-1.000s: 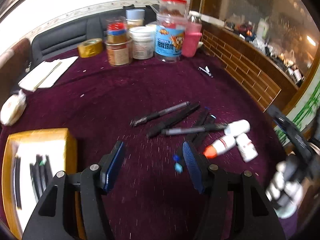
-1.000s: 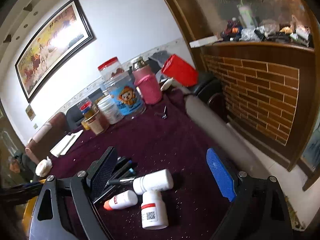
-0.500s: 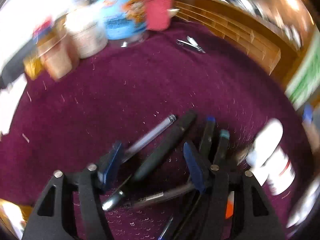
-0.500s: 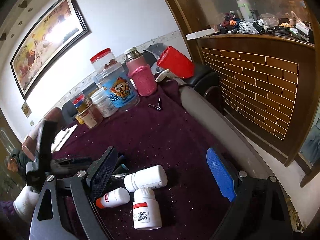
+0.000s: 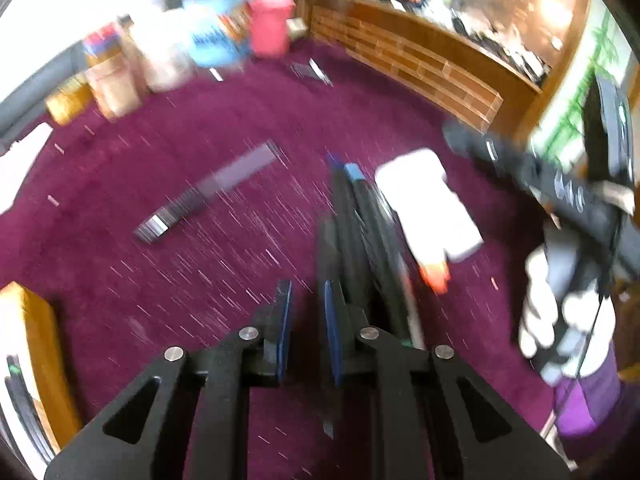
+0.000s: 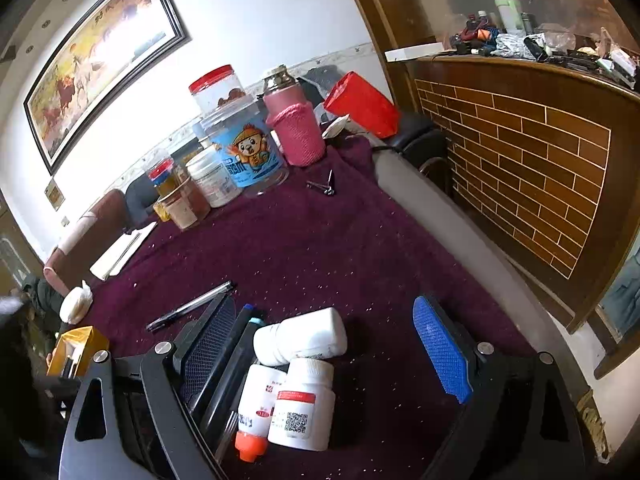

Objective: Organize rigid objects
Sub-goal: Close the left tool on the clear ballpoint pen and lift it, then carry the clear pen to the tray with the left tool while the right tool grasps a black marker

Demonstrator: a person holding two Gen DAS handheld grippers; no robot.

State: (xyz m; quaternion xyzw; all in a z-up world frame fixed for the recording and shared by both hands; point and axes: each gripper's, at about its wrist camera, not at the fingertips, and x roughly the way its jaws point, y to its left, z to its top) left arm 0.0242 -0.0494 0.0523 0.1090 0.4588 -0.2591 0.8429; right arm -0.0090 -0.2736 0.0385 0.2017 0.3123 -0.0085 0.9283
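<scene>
My left gripper [image 5: 306,296] has its blue pads close together, and a thin dark pen shows in the narrow gap; the view is motion-blurred. Several dark pens [image 5: 352,220] lie just right of it on the purple cloth. One grey pen [image 5: 208,192] lies apart to the left. White bottles [image 5: 428,204] lie right of the pens. My right gripper [image 6: 332,344] is open, hovering over three white bottles [image 6: 304,404]; one has an orange cap [image 6: 250,446]. Dark pens [image 6: 232,360] lie by its left finger.
A yellow box [image 5: 36,344] holding pens sits at the left, also in the right wrist view [image 6: 76,350]. Jars, a pink flask [image 6: 296,128] and nail clippers [image 6: 322,186] stand at the back. A brick-pattern wooden wall [image 6: 520,152] borders the right.
My left gripper swept over the pens and closed its jaws from wide to nearly shut. My right gripper lowered toward the white bottles and stayed open.
</scene>
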